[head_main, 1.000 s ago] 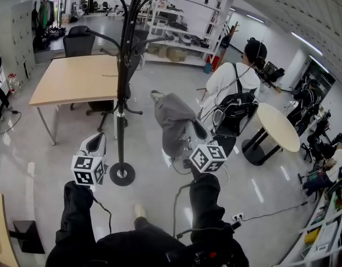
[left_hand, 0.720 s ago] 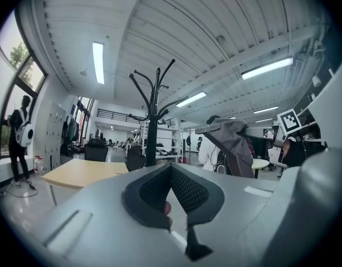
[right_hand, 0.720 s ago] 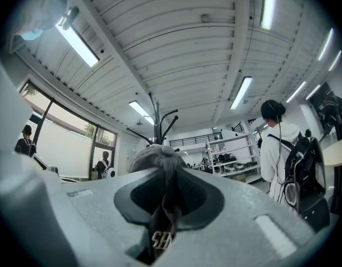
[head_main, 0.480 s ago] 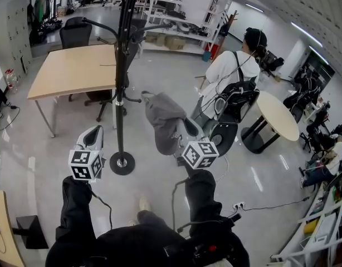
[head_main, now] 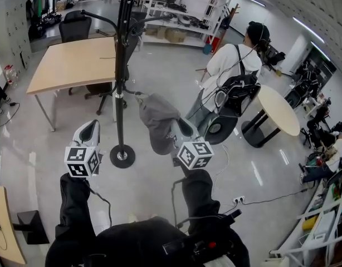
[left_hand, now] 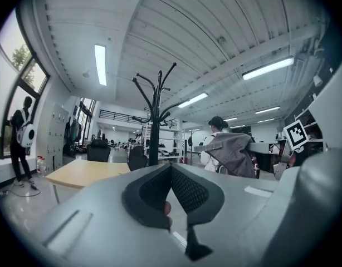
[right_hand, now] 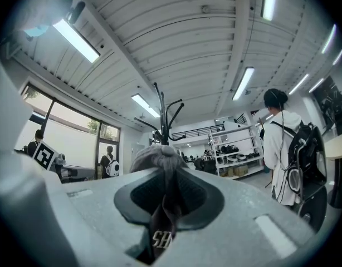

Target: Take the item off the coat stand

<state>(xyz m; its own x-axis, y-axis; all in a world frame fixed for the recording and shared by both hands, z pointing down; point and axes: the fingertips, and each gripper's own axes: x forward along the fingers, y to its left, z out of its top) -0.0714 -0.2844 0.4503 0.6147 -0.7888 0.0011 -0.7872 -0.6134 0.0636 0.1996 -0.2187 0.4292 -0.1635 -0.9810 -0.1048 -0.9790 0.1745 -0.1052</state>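
Grey cap (head_main: 156,121) pinched by its fabric in the clenched right gripper (head_main: 181,131), hanging above the floor (head_main: 154,189), just right of the black coat stand (head_main: 120,77) and clear of its hooks, left gripper (head_main: 87,131) closed on nothing, near the stand.

White stitched letters — "SH", the rest cut off — stand on the dark inner fabric of the grey cap (right_hand: 160,163); nothing else is legible.
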